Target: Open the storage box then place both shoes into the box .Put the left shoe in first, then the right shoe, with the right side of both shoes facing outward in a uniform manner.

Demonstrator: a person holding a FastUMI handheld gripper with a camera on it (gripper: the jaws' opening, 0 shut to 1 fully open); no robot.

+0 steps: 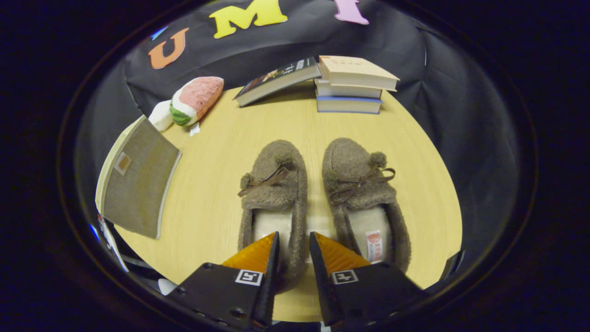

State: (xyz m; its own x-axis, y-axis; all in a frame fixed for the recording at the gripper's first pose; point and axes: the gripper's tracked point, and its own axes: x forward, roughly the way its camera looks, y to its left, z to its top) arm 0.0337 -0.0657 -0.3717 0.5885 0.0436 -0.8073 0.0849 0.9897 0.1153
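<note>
Two brown fuzzy slippers lie side by side on the wooden table (216,152), toes pointing away from me. The left shoe (272,184) and the right shoe (355,180) each carry a brown bow and pompoms. My gripper (294,242) is at the heel end of the left shoe. One finger sits inside its opening and the other outside, with the shoe's right side wall pinched between them. The shoe rests flat on the table. The storage box (136,184), beige-grey fabric with a small tab, stands left of the shoes. Whether it is open I cannot tell.
A watermelon-slice plush (196,99) and a white item (161,116) lie beyond the box. A stack of books (352,85) stands at the table's far edge with another book (276,80) leaning on it. The table's right edge runs close to the right shoe.
</note>
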